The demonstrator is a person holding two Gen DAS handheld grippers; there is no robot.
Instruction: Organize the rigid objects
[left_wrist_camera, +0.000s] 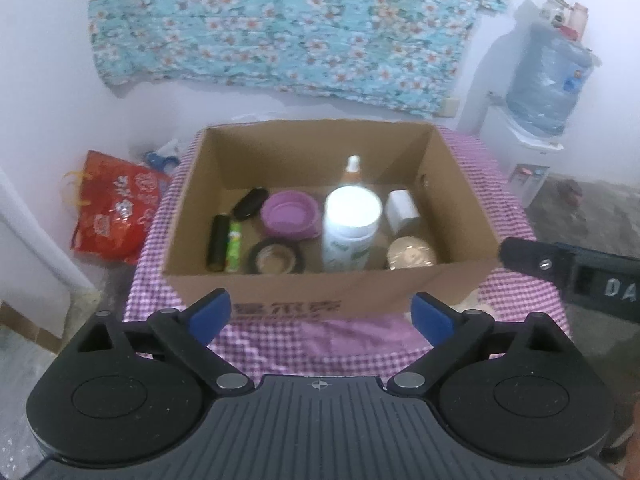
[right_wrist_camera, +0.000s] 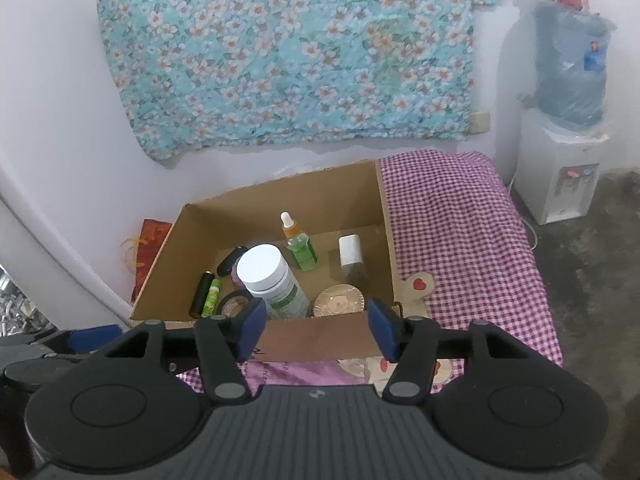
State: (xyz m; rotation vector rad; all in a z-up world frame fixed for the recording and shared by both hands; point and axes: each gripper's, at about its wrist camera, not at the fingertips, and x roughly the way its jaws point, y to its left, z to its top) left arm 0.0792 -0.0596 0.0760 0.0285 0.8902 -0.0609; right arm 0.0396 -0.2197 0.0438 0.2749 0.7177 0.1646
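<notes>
Both the left gripper (left_wrist_camera: 322, 316) and the right gripper (right_wrist_camera: 316, 330) stood apart and empty, every visible item already inside the cardboard box (left_wrist_camera: 320, 286), suggesting the task was nearly complete.

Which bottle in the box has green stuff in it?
The small dropper bottle standing toward the back of the cardboard box. It is see-through with green liquid and an orange collar. The big white-lidded jar in front of it is white and opaque.
</notes>
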